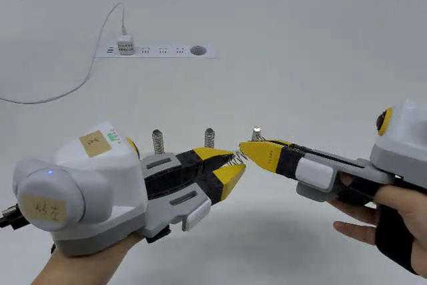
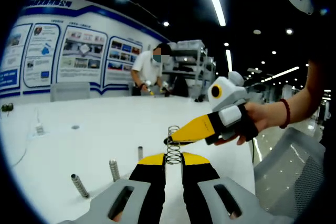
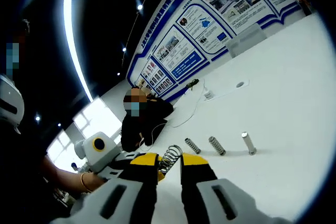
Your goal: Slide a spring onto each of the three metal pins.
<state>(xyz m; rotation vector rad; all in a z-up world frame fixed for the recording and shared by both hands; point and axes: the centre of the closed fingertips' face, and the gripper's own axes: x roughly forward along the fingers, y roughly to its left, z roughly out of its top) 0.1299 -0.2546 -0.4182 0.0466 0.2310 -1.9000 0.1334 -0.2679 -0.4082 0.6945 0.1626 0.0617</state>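
Left gripper [image 1: 232, 163]: fingers drawn in on a spring [image 2: 172, 150], which stands between the yellow tips, held above the table [image 1: 300, 65]. Right gripper [image 1: 243, 146]: fingers almost together, tip meeting the far end of the same spring. Its own view shows that end lying in the narrow gap, but whether it is pinched cannot be told. Just behind the tips stands a row of three pins. The left pin [image 1: 158, 141] and middle pin [image 1: 209, 137] each carry a spring, and the right pin [image 1: 256, 131] is bare metal. A power strip [image 1: 157, 51] with a white charger [image 1: 125, 45] plugged in lies well behind. Two tan stickers [image 1: 95, 143] on the left gripper bear handwriting, illegible. The wall panels [image 2: 79, 51] carry printed text too small to read.
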